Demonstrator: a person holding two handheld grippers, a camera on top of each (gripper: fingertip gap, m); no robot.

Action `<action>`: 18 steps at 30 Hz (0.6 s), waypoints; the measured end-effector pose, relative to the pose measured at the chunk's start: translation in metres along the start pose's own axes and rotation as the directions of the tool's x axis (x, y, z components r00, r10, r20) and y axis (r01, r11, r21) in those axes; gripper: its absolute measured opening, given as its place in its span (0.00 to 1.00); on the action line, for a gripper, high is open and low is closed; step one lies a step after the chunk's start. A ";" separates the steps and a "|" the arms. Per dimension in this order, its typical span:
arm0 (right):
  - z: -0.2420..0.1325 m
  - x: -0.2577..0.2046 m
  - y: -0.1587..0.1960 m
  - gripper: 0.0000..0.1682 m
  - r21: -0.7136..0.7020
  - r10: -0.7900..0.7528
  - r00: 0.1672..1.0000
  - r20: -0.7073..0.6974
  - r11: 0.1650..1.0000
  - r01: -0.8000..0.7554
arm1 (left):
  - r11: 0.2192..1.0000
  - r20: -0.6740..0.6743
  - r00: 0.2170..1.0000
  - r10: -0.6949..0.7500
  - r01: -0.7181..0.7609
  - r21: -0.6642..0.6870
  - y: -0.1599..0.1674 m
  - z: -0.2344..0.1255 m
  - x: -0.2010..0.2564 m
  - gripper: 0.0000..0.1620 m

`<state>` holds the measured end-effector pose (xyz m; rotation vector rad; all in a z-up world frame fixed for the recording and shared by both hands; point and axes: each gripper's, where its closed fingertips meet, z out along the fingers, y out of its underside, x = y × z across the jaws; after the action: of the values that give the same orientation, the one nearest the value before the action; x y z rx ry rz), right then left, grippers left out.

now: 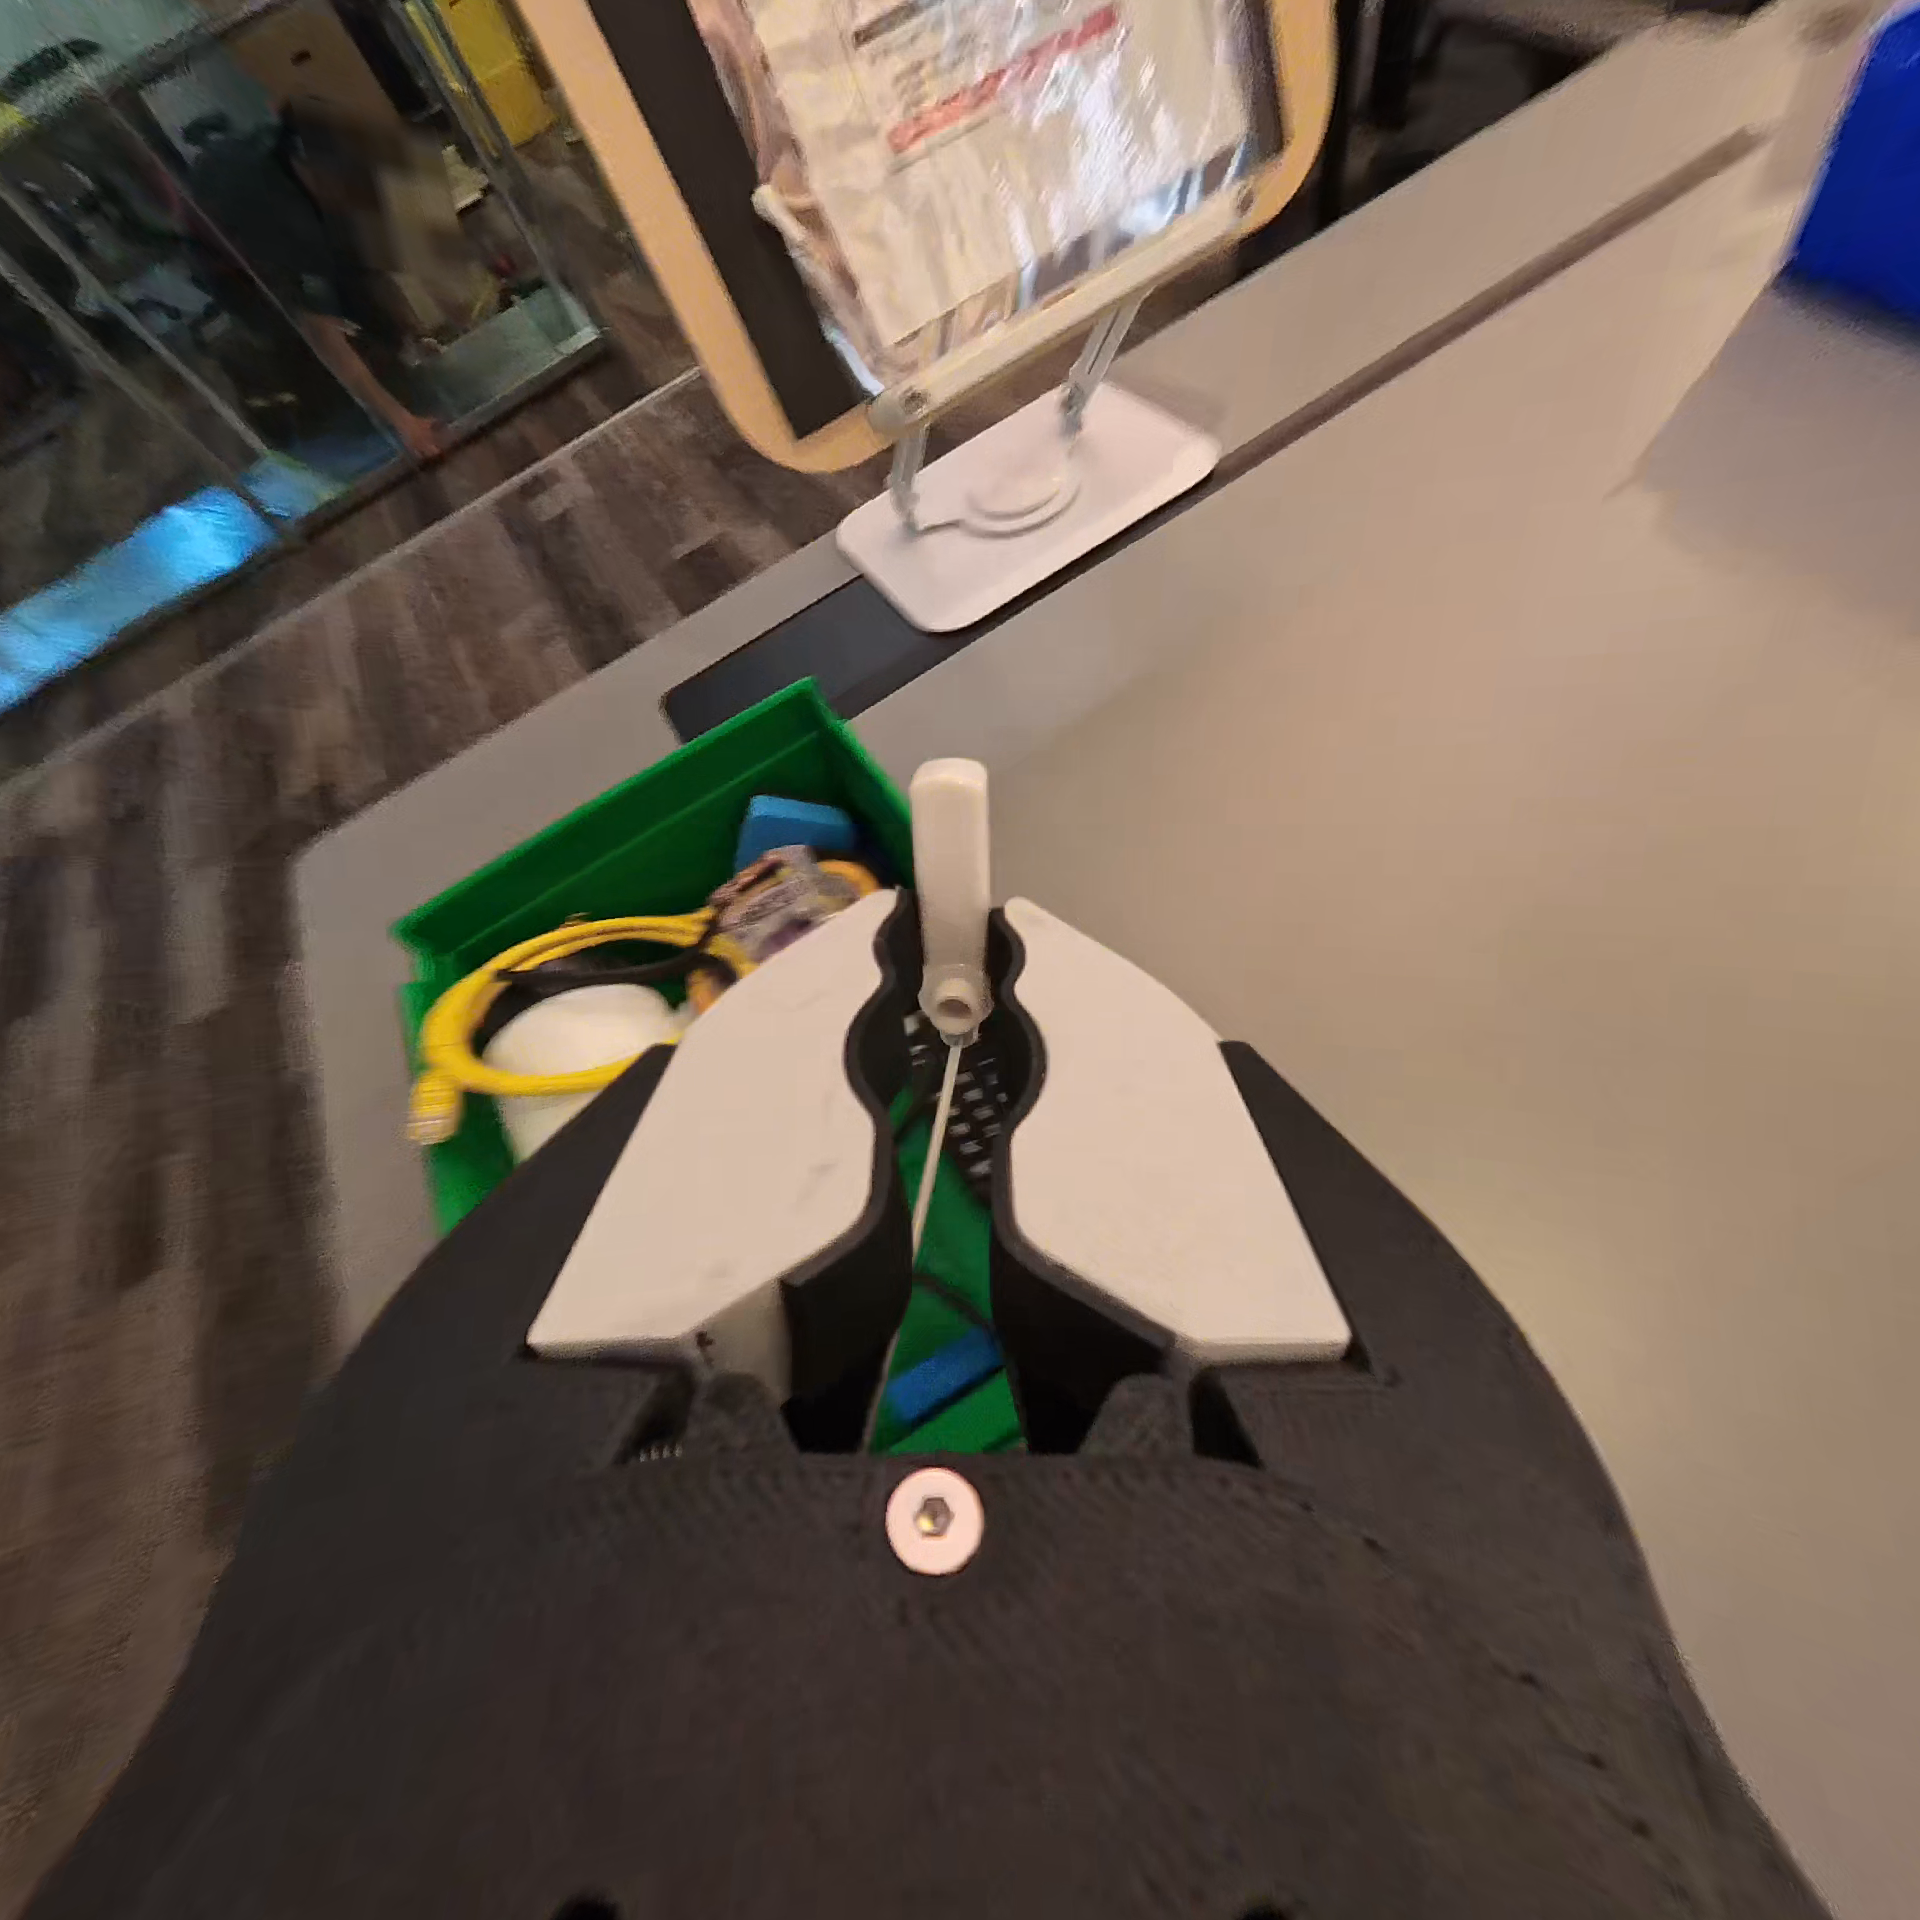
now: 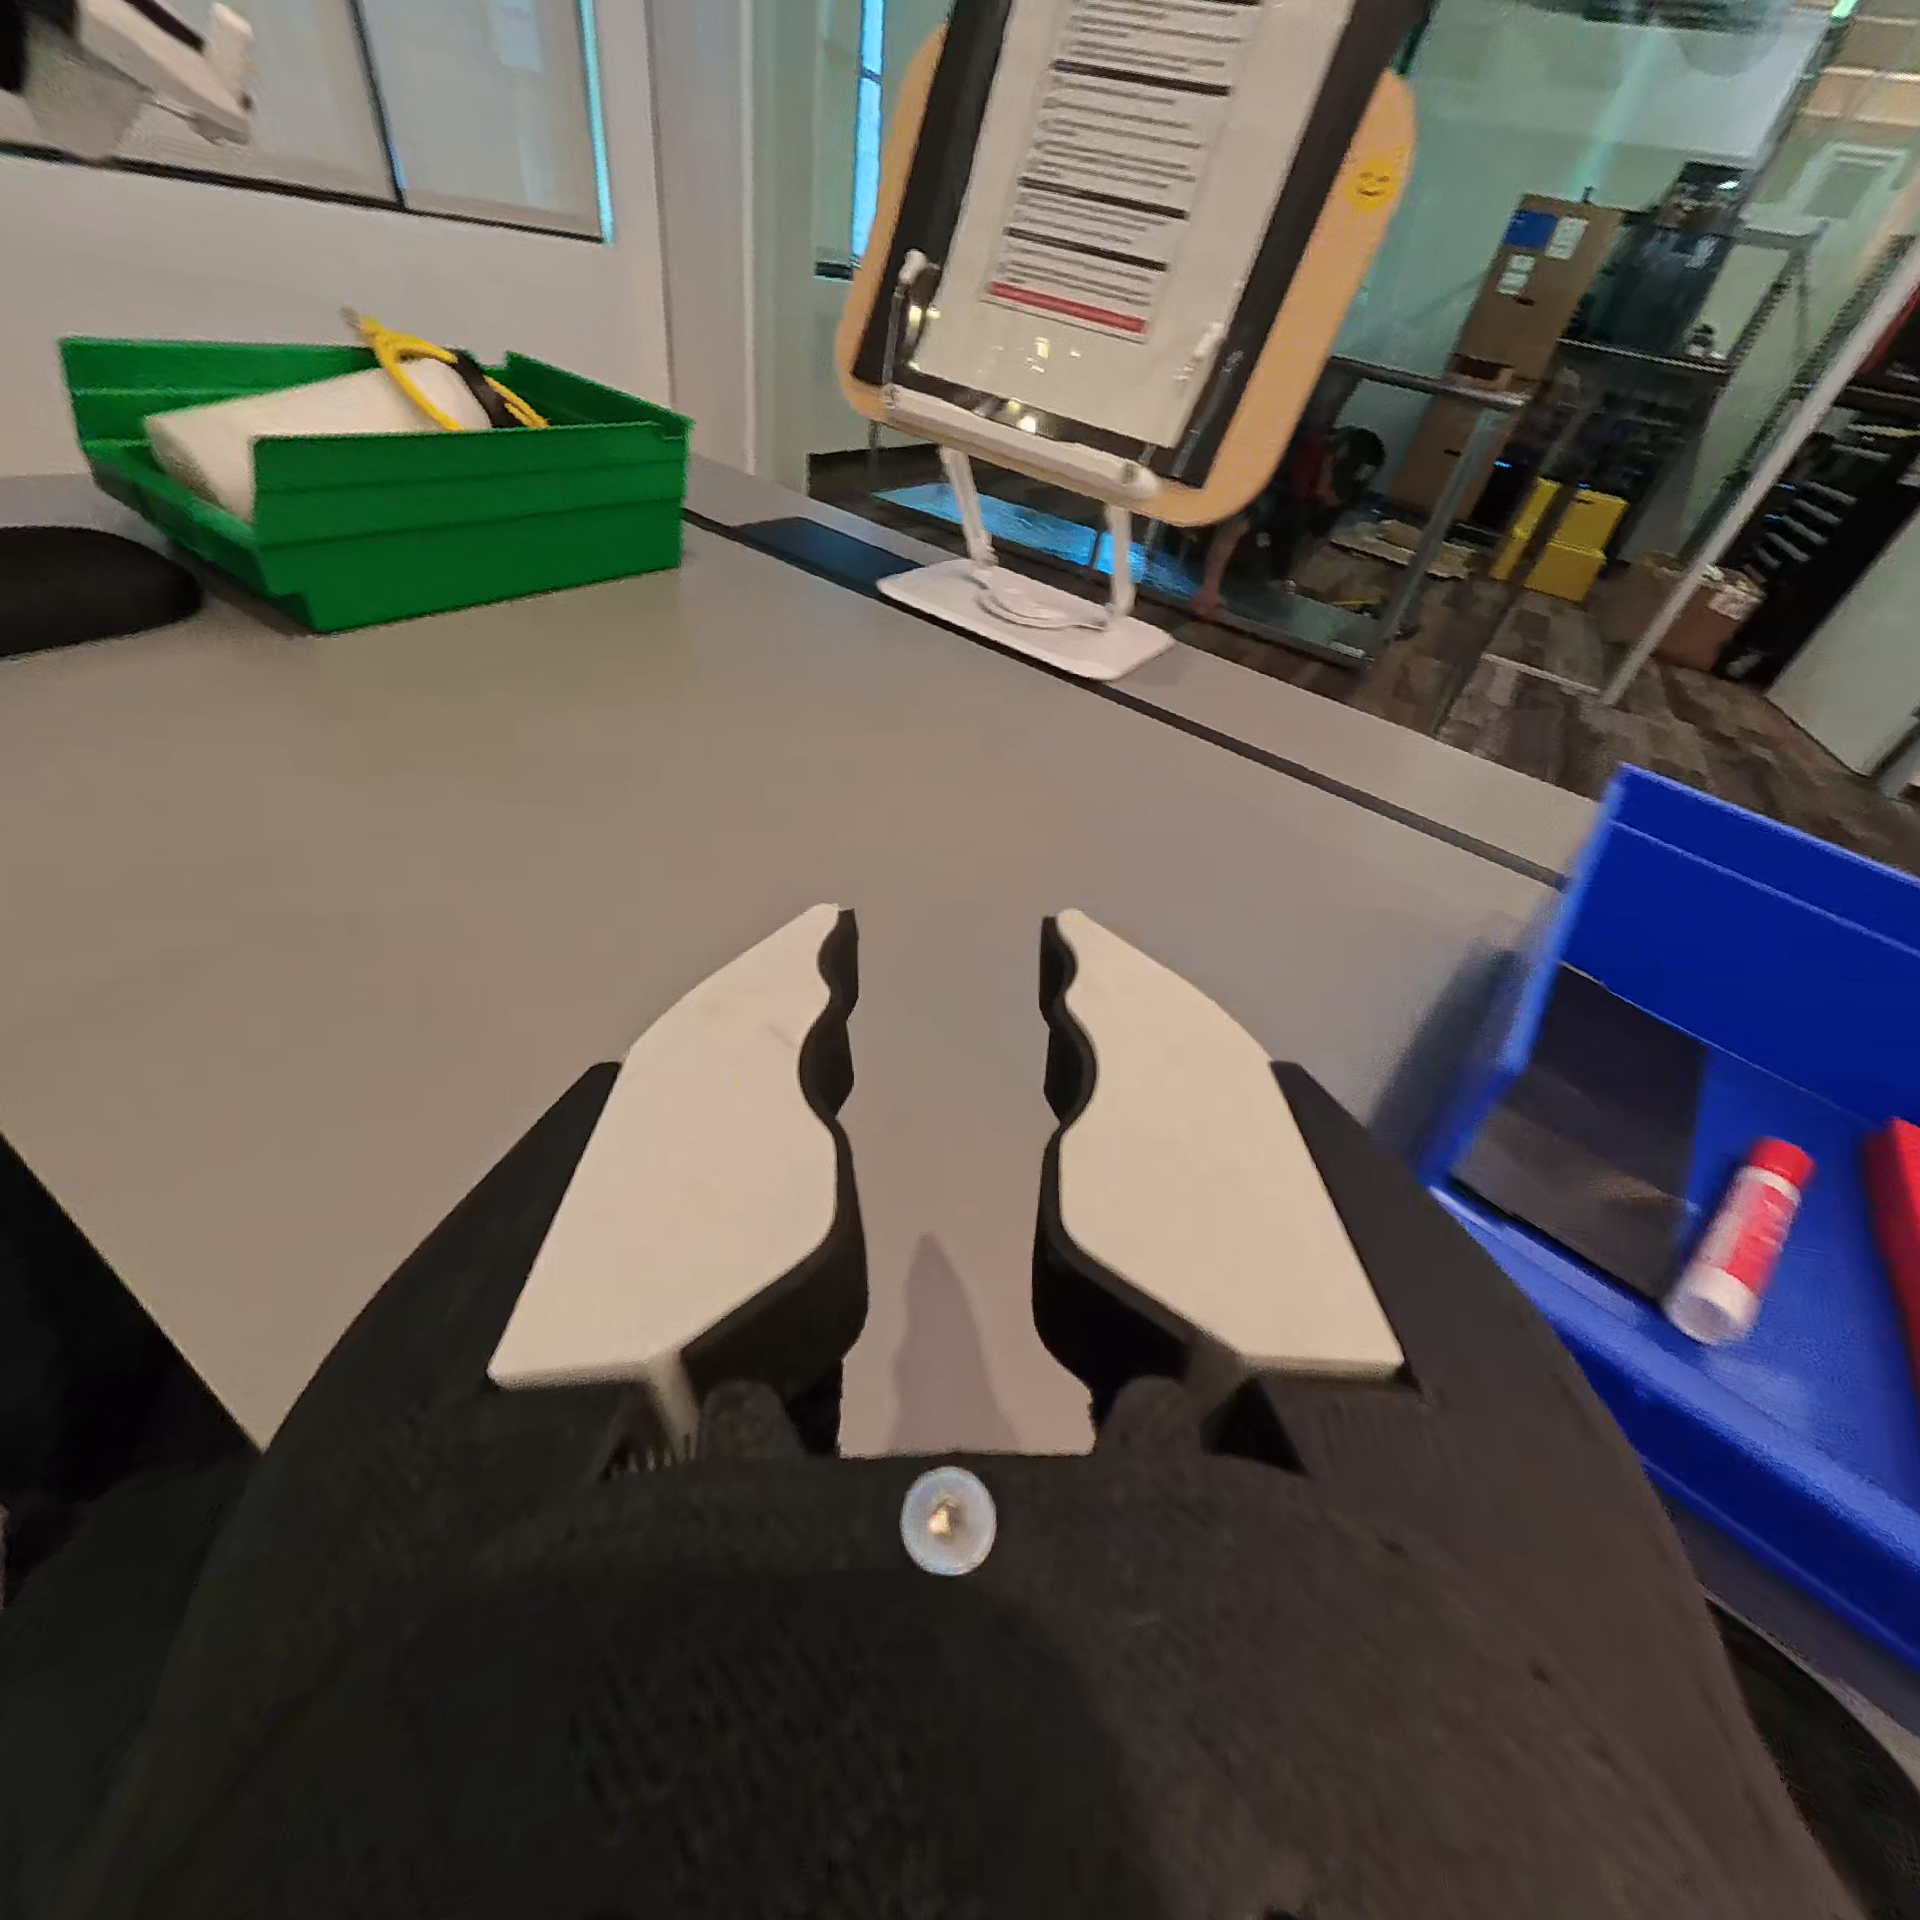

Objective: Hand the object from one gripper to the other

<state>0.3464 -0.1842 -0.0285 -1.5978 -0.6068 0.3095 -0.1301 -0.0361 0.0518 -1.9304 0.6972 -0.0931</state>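
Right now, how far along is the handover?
Done: the left gripper is shut on a small white tool with a thin wire, above the green bin. In hand: nothing more that shows. Left: the transfer itself; the right gripper is open and empty over the table.

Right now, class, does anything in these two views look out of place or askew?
Yes. A yellow cable spills over the rim of the green bin, its plug hanging outside. The left tool pinches a small white tag; the right tool is open, holding nothing.
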 end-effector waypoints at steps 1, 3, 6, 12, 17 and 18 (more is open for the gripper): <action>0.006 -0.010 -0.004 0.20 0.020 0.017 0.999 0.031 1.000 -0.018 | 0.997 -0.070 0.996 -0.064 0.067 0.039 -0.007 -0.004 0.010 0.07; 0.016 -0.033 -0.014 0.19 0.067 0.056 0.992 0.112 0.996 -0.064 | 0.961 -0.272 0.944 -0.185 0.231 0.150 -0.032 -0.019 0.041 0.07; 0.034 -0.071 -0.035 0.19 0.115 0.059 0.974 0.221 0.990 -0.086 | 0.848 -0.603 0.759 -0.246 0.469 0.245 -0.075 -0.051 0.101 0.07; 0.054 -0.161 -0.111 0.20 0.294 -0.031 0.903 0.429 0.950 -0.107 | 0.628 -0.962 0.223 -0.158 0.775 0.077 -0.122 -0.106 0.212 0.07; 0.055 -0.192 -0.171 0.20 0.370 0.081 0.832 0.548 0.869 -0.328 | 0.638 -0.980 0.159 -0.120 0.769 0.046 -0.127 -0.103 0.267 0.07; 0.059 -0.190 -0.177 0.20 0.360 0.132 0.824 0.551 0.853 -0.378 | 0.641 -0.978 0.175 -0.114 0.765 0.062 -0.127 -0.102 0.272 0.07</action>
<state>0.1238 -0.2357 0.1080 -1.1259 -0.6486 1.0394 0.1129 -0.2191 0.1428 -1.2241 0.5931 -1.8121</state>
